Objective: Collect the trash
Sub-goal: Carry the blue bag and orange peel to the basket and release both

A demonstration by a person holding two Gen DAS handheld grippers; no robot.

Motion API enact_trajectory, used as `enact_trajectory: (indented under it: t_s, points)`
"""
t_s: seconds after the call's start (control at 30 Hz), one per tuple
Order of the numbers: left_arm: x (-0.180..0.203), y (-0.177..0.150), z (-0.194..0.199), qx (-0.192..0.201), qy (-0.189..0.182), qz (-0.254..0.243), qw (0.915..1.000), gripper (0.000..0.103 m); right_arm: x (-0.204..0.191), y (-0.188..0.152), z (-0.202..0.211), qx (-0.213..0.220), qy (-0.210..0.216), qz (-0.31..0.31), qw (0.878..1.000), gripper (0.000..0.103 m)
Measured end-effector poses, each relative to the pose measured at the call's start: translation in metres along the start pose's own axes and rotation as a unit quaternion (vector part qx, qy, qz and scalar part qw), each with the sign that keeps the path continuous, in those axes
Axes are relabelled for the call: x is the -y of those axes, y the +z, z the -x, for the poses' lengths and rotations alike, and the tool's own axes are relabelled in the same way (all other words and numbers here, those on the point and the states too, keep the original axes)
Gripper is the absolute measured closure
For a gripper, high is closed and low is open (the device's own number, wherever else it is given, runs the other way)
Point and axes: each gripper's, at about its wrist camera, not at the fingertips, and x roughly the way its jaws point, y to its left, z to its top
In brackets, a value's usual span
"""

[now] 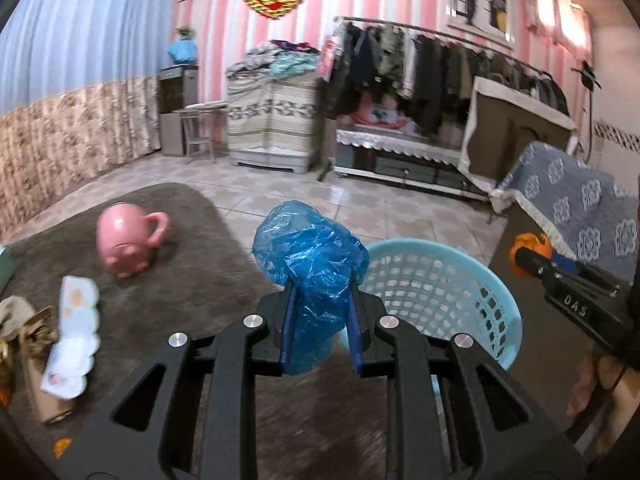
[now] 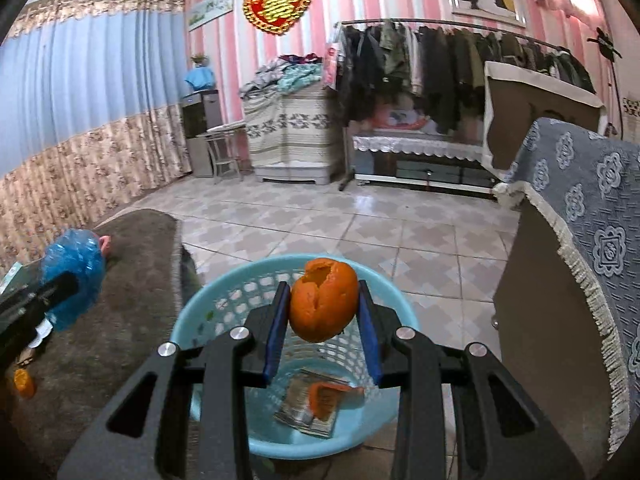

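Note:
My left gripper [image 1: 322, 284] is shut on a crumpled blue plastic bag [image 1: 310, 254], held above the brown rug [image 1: 192, 280] just left of the light blue basket [image 1: 508, 312]. My right gripper [image 2: 324, 292] is shut on an orange peel [image 2: 324, 304], held over the same basket [image 2: 188, 320]. In the basket lie a printed wrapper [image 2: 296, 404] and another piece of orange peel [image 2: 326, 398]. The left gripper with the bag [image 2: 74, 276] shows at the left of the right wrist view; the right gripper with the peel [image 1: 528, 252] shows at the right of the left wrist view.
On the rug lie a pink mug [image 1: 124, 240] on its side, a white printed wrapper [image 1: 74, 328], brown paper scraps [image 1: 32, 352] and a small orange piece [image 2: 24, 382]. A cabinet with a grey patterned cloth [image 2: 580, 216] stands right of the basket. Tiled floor lies beyond.

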Motion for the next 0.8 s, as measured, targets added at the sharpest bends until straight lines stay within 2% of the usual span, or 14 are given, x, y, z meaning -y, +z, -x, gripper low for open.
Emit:
enact_trajectory:
  t_s: [0.27, 0.43, 0.53, 0.6, 0.67, 0.8]
  points:
    - [0.037, 0.007, -0.04, -0.002, -0.025, -0.025, 0.9994, 0.082, 0.03, -0.007, -0.014, -0.012, -0.009, -0.045, 0.999, 0.069]
    - [0.056, 0.015, -0.062, -0.004, -0.042, -0.037, 0.9984, 0.082, 0.024, -0.011, -0.021, -0.015, -0.012, -0.043, 0.999, 0.07]
    - [0.064, 0.017, -0.073, -0.007, -0.038, -0.049, 0.998, 0.08, 0.024, -0.011, -0.024, -0.014, -0.015, -0.044, 0.999, 0.07]
    - [0.065, 0.018, -0.078, -0.007, -0.037, -0.05, 0.9981, 0.067, 0.023, -0.01, -0.026, -0.014, -0.017, -0.047, 0.999, 0.07]
    - [0.063, 0.019, -0.079, -0.002, -0.031, -0.043, 0.9986, 0.035, 0.022, -0.011, -0.028, -0.016, -0.016, -0.049, 0.999, 0.07]
    - [0.055, 0.023, -0.076, 0.013, -0.007, -0.044, 0.9989, 0.022, 0.019, -0.012, -0.031, -0.018, -0.014, -0.044, 0.999, 0.069]
